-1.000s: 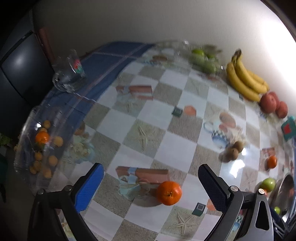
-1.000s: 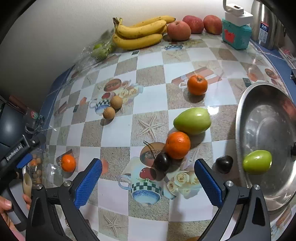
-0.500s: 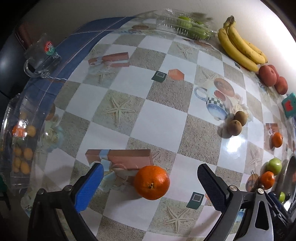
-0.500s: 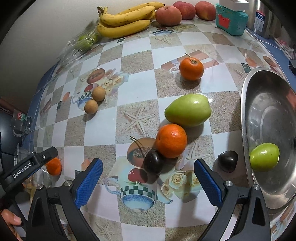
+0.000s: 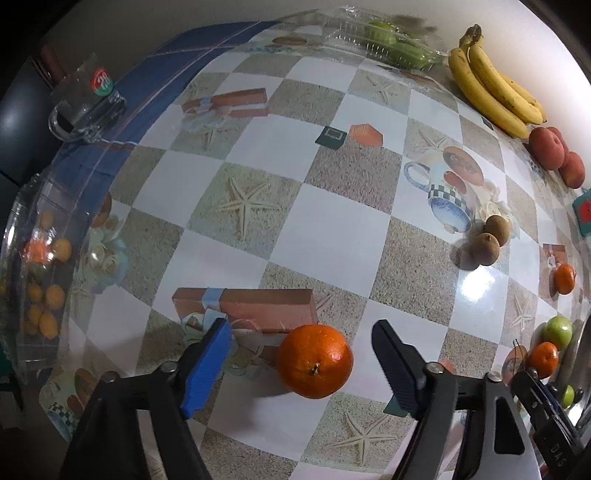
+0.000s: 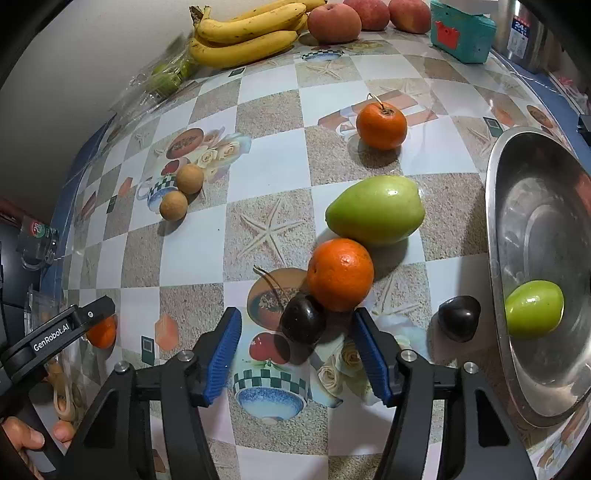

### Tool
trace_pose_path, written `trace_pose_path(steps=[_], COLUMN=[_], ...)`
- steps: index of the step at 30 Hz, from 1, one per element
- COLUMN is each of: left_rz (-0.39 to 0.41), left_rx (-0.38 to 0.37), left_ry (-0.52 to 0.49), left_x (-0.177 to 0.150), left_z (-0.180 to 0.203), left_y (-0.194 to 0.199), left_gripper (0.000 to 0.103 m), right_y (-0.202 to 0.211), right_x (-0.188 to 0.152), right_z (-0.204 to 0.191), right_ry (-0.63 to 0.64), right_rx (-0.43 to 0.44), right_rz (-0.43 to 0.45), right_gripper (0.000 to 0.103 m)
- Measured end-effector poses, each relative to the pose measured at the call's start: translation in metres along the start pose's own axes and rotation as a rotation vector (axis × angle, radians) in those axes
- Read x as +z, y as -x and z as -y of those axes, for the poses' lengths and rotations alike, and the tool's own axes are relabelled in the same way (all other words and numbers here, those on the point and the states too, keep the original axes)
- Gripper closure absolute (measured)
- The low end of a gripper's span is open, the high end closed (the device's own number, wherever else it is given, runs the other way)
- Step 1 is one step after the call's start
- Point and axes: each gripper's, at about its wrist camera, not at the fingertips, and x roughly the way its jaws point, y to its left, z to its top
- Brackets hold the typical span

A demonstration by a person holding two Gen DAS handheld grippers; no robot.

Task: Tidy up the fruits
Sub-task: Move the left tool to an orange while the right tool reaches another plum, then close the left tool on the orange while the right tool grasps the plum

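Tangerine [image 5: 314,361] lies on the table [image 5: 332,221] between the parted fingers of my left gripper [image 5: 301,365], untouched, while my right gripper [image 6: 295,354], also parted, frames a dark cherry [image 6: 303,319].

"GenRobot.AI" stood in white letters on the left gripper [image 6: 62,328]. The glass mug [image 5: 85,101], at the blue edge of the table, bore a round red-and-green label, perhaps reading "28". Behind the teal box [image 6: 461,31], a metal container [image 6: 522,35] carried a label beginning "24".
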Motion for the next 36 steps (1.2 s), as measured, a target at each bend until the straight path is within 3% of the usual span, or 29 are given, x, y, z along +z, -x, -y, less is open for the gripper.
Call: trace_pose_path(steps=[6, 10, 22, 36], left_rz=[-0.010, -0.012, 0.011, 0.033], left_rx=[0.024, 0.026, 0.009, 0.001], left_ry=[-0.004, 0.015, 0.024, 0.054], left_x=[0.002, 0.003, 0.009, 0.011], left_z=[0.003, -0.001, -0.005, -0.009], left_y=[-0.009, -0.013, -0.010, 0.003], left_gripper=[0.037, 0.041, 0.063, 0.065], right_y=[-0.001, -0.002, 0.000, 0.002], right_x=[0.000, 0.001, 0.001, 0.001], right_z=[-0.003, 0.000, 0.004, 0.004], right_ry=[0.012, 0.002, -0.013, -0.013], right_rx=[-0.009, -0.015, -0.022, -0.004], right_rz=[0.000, 0.003, 0.004, -0.003], right_gripper=[0.060, 0.060, 0.070, 0.076])
